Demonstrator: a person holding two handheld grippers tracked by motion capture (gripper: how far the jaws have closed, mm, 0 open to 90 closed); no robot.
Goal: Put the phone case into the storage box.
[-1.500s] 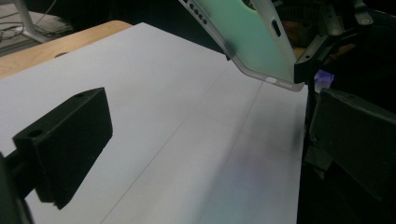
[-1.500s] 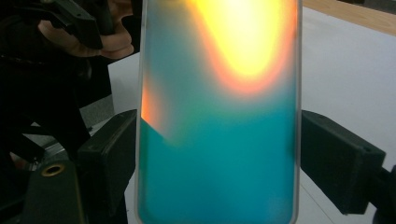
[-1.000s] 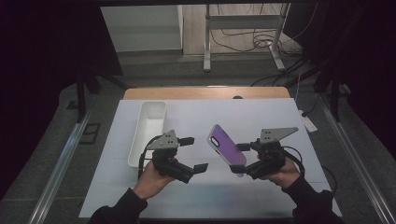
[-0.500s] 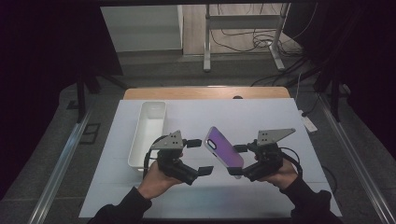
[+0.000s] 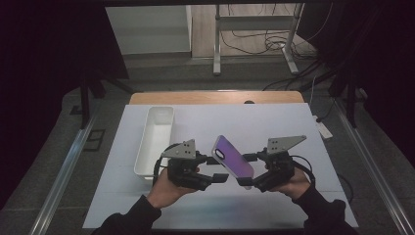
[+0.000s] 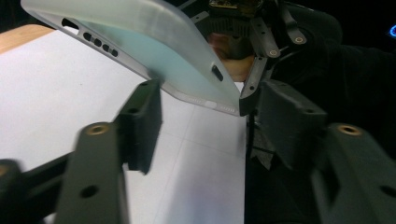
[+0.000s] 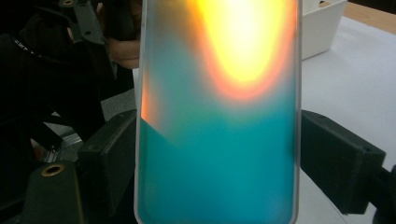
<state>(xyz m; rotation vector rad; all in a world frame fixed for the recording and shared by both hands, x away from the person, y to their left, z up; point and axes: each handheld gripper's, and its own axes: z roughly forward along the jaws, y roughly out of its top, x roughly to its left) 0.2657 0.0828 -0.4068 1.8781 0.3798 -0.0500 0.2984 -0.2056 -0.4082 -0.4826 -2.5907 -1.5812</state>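
**Desk:** What's on the table? Count it off for me.

**Me:** One phone case (image 5: 233,161), one white bin (image 5: 155,139), two grippers. The case is purple from the high view and it's up off the white table (image 5: 274,125), tilted, between my two hands.

**Desk:** Who's got it?

**Me:** My right gripper (image 5: 250,170). In the right gripper view the case (image 7: 219,116) stands upright between the two black jaws, and both pads press on its long edges. That's a firm clamp across its width.

**Desk:** And the left?

**Me:** My left gripper (image 5: 218,169) sits just beside the case's upper end. Its jaws have just been closing, now at about half gap. In the left gripper view the corner of the case (image 6: 154,51) hangs between the jaw tips; one pad looks to be touching the edge, the other stands clear, so no grip there.

**Desk:** The bin?

**Me:** One, long and white, lying lengthwise on the table's left side, near my left hand (image 5: 164,188).
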